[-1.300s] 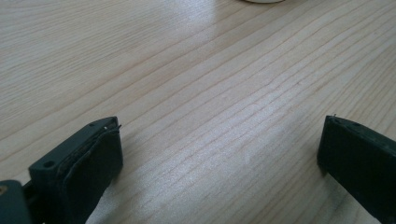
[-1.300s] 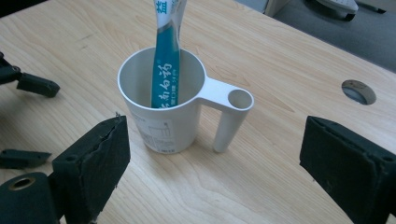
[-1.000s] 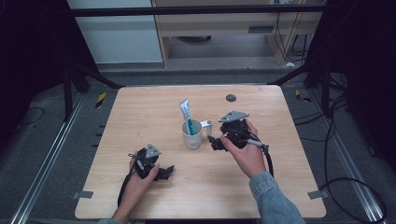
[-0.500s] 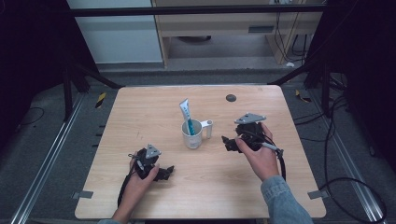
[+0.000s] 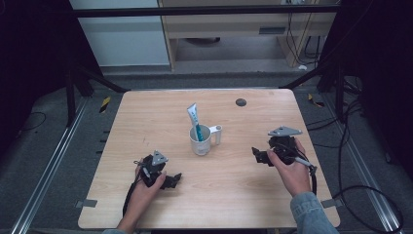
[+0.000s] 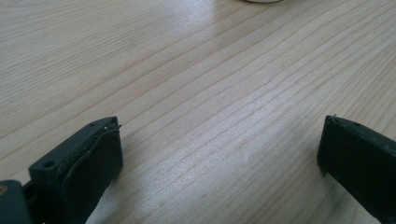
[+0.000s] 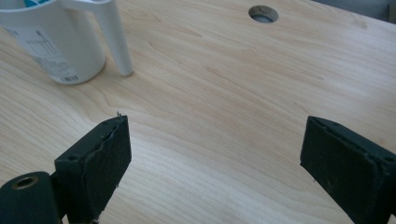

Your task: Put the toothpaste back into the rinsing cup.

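Right gripper (image 5: 257, 157): fingers (image 7: 95, 158) apart, empty, low over the counter (image 5: 253, 195) near its right edge. Left gripper (image 5: 173, 180): fingers (image 6: 93, 158) apart, empty, toward the front-left corner. White mug (image 5: 201, 141) stands mid-counter, between both and apart from each, handle toward the right gripper, a toothpaste tube (image 5: 194, 118) upright inside.

Just a light wooden table (image 5: 229, 195) with a small round hole (image 5: 240, 102) near its far edge, right of centre. It sits on grey floor with metal rails (image 5: 46, 170) running along both sides. Behind it there's a pale wooden bench (image 5: 234, 29), some black cables (image 5: 350, 161) snaking on the right, and yellow-black tape (image 5: 104, 104) on the left.
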`<state>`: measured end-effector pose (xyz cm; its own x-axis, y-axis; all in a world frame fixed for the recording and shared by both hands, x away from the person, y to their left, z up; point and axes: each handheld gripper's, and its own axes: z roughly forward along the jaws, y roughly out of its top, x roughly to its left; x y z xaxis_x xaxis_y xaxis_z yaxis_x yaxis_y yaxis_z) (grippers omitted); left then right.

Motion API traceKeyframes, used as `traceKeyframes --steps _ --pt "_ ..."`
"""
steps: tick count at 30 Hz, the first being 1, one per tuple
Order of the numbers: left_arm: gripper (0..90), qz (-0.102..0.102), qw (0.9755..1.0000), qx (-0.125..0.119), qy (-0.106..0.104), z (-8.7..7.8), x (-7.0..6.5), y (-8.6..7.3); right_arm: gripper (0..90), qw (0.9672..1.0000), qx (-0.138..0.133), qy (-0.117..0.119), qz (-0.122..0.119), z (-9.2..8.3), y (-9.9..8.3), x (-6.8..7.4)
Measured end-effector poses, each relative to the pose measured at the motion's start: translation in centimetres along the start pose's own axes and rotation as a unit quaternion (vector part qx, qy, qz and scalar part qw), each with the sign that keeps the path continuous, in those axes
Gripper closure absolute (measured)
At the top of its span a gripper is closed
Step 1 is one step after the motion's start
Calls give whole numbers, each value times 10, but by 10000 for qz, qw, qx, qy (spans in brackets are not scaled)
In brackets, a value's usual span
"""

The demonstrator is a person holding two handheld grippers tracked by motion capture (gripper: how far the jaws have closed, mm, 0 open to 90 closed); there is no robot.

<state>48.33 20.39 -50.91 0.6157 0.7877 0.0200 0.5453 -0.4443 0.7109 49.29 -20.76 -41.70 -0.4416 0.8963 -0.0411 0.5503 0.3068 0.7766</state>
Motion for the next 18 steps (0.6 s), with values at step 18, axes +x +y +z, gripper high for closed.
traceKeyframes --steps 18 --pt "0 0 10000 0 0 0 0 0 90 9994 197 -172 208 -1 -33 -24"
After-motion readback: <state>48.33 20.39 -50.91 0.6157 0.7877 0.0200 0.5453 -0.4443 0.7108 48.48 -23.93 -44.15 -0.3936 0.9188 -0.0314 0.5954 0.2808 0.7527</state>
